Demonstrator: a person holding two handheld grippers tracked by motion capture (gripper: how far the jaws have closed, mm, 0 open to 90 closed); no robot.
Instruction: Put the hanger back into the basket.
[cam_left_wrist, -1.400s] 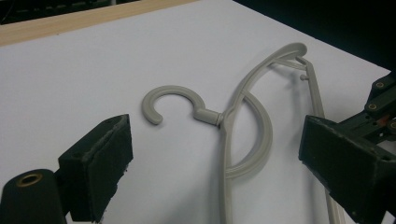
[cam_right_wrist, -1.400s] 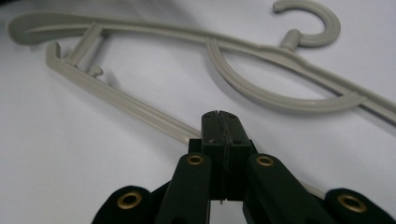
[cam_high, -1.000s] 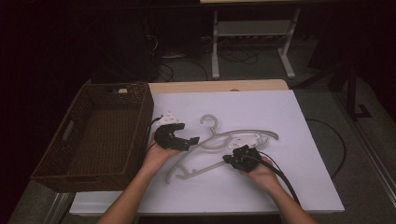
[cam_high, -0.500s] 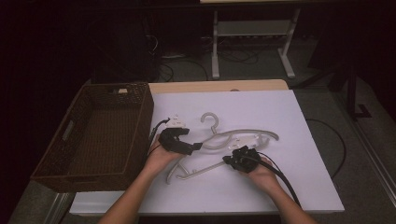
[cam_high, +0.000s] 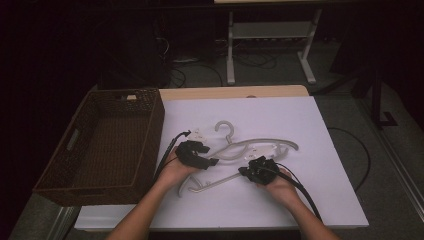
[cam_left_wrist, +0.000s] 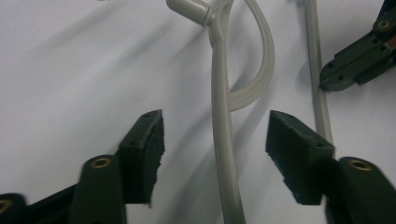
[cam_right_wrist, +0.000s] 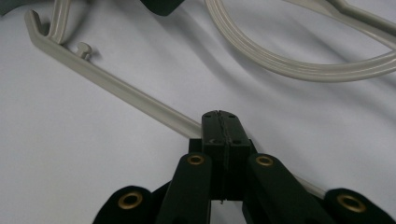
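A pale grey plastic hanger lies flat on my white table, beside a basket. My right gripper pinches its thin lower bar. My left gripper (jaws just closing, half open) straddles its arm, pads not touching.

No readable text, labels, brands, numbers or signs anywhere; the small pale tag-like patch, upper left, is too blurred to read.
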